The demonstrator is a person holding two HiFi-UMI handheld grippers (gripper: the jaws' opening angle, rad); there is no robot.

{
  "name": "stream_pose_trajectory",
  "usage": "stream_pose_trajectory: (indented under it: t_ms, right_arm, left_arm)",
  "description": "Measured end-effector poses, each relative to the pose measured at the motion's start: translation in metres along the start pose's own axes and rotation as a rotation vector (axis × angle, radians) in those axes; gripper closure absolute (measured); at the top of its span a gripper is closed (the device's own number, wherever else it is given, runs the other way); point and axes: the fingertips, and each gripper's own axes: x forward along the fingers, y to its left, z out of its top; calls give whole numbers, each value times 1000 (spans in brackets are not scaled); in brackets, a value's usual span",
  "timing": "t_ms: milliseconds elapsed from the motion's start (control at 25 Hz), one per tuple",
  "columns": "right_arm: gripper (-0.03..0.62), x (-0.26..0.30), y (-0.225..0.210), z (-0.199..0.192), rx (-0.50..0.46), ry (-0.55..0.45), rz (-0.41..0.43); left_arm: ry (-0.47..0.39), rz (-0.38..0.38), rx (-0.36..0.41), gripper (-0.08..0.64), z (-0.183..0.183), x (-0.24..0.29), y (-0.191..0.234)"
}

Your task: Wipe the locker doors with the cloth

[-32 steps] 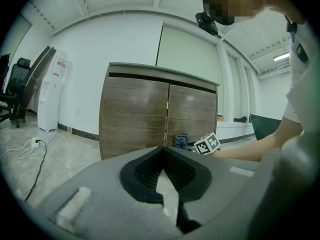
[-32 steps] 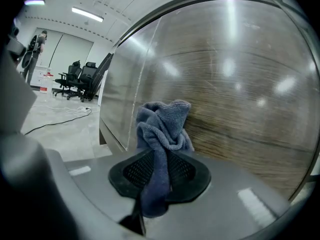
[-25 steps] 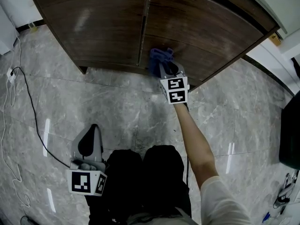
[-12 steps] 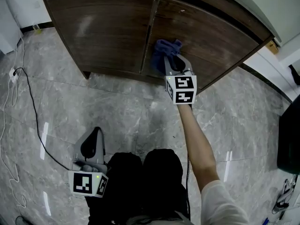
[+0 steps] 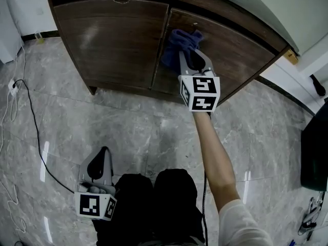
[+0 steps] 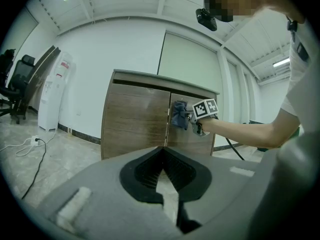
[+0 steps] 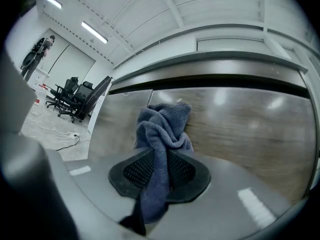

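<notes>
**Ask:** Where is the cloth (image 7: 165, 124) being kept?

**Tell:** It is being pinched between the fingers of the right gripper (image 7: 161, 156). The fingers are closed part way, tight on it. A fat bunch is sticking out past the fingertips and looks pressed on the right locker door (image 7: 240, 119), high up by the crack next to the left locker door (image 5: 118, 40).

**Ask:** How should it be held?

**Tell:** It looks soft, light and floppy. It is best gripped in the middle, so only cloth is touching the wood.

**Ask:** And the left gripper (image 6: 162, 171)?

**Tell:** Its fingers are being kept together with nothing between them, well apart from the doors.

**Ask:** What is being shown in only one view?

**Tell:** The tail hanging back behind the fingers is being shown only in the right gripper view. The bunch meeting the door from the side is being shown only in the left gripper view.
</notes>
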Motion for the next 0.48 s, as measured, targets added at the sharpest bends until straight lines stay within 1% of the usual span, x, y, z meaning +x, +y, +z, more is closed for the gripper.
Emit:
stream_pose_trajectory:
  t_ms: [200, 480]
  right_arm:
    - [520, 1, -5, 31, -7, -44, -10]
    - [520, 4, -5, 64, -21, -90, -16]
  left_arm:
    - [-8, 0, -9, 558, -1, -3, 3]
    - [-13, 0, -15, 560, 0, -6, 7]
